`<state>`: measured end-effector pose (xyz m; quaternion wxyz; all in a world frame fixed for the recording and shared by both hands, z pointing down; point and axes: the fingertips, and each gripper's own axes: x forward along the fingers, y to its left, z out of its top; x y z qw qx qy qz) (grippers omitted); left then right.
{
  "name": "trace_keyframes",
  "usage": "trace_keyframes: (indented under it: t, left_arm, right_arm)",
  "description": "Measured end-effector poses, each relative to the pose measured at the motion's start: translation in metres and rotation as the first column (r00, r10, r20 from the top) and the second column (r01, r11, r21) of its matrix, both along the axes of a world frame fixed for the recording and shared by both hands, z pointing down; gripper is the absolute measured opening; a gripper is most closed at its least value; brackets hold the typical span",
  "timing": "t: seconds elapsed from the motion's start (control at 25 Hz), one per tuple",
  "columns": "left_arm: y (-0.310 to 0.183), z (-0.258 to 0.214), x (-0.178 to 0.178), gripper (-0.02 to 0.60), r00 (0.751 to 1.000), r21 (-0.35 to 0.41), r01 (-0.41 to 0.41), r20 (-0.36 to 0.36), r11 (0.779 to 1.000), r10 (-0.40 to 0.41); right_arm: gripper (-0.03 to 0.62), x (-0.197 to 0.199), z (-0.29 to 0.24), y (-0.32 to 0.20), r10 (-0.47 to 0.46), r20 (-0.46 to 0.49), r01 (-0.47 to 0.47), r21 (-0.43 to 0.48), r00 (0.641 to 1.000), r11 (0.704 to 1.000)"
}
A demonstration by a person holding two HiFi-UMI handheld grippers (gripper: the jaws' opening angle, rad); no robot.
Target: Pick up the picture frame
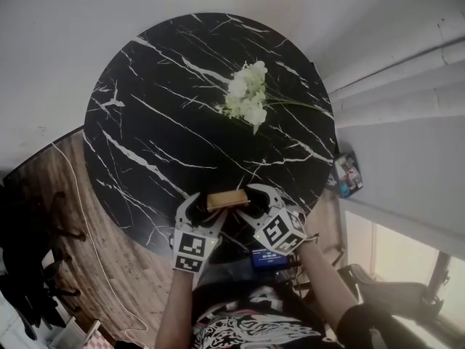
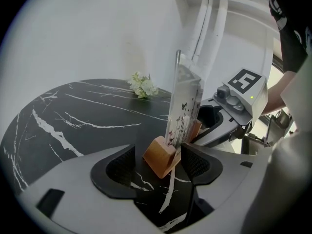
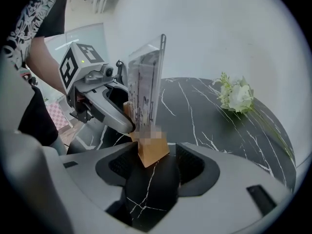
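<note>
Picture frame [image 1: 227,199] stands upright at near edge of black marble tabletop [image 1: 160,107]: clear pane [image 2: 185,96] slotted in wooden base [image 2: 160,156]. Left tool [image 2: 158,164] and right tool [image 3: 152,161] both wide, one base end between each, not clamped. Likely light; pane slippery, fragile; grip wooden base.

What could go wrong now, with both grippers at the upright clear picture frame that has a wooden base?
1. The clear picture frame stands tall on a narrow wooden base; a nudge from the open left gripper or right gripper might tip it.
2. It stands near the edge of the round black marble table, so it could fall off.
</note>
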<state>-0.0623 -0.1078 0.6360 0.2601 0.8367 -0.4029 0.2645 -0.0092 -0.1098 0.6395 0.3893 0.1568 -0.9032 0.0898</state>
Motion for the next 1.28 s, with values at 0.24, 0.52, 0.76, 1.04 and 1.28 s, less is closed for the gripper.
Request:
trace_keyframes:
  t: [0.24, 0.52, 0.76, 1.04, 1.28]
  left_arm:
    - [0.0013, 0.0068, 0.0101, 0.285, 0.999, -0.026, -0.031, 0.014, 0.999, 0.031]
    - [-0.0009, 0.0063, 0.0077, 0.279, 1.000, -0.063, -0.018, -0.026, 0.998, 0.016]
    - [-0.0028, 0.0048, 0.0068, 0.272, 0.997, -0.103, 0.018, -0.071, 0.995, -0.026]
    - [-0.0040, 0.0048, 0.0065, 0.272, 0.996, -0.145, 0.029, -0.078, 0.989, -0.040]
    - [-0.0044, 0.0053, 0.0065, 0.270, 0.996, -0.165, 0.026, -0.084, 0.986, -0.040]
  right_arm:
    - [0.201, -0.0013, 0.0004, 0.0028, 0.005, 0.023, -0.005, -0.019, 1.000, 1.000]
    - [0.201, 0.0008, 0.0037, -0.0001, 0.028, 0.060, -0.023, -0.085, 0.998, 0.996]
    - [0.183, 0.0007, -0.0004, -0.0030, 0.061, 0.069, -0.049, -0.163, 0.996, 0.985]
    - [0.178, 0.0011, -0.0008, -0.0042, 0.082, 0.068, -0.069, -0.180, 0.994, 0.981]
    - [0.178, -0.0003, -0.0007, -0.0050, 0.075, 0.059, -0.064, -0.165, 0.995, 0.984]
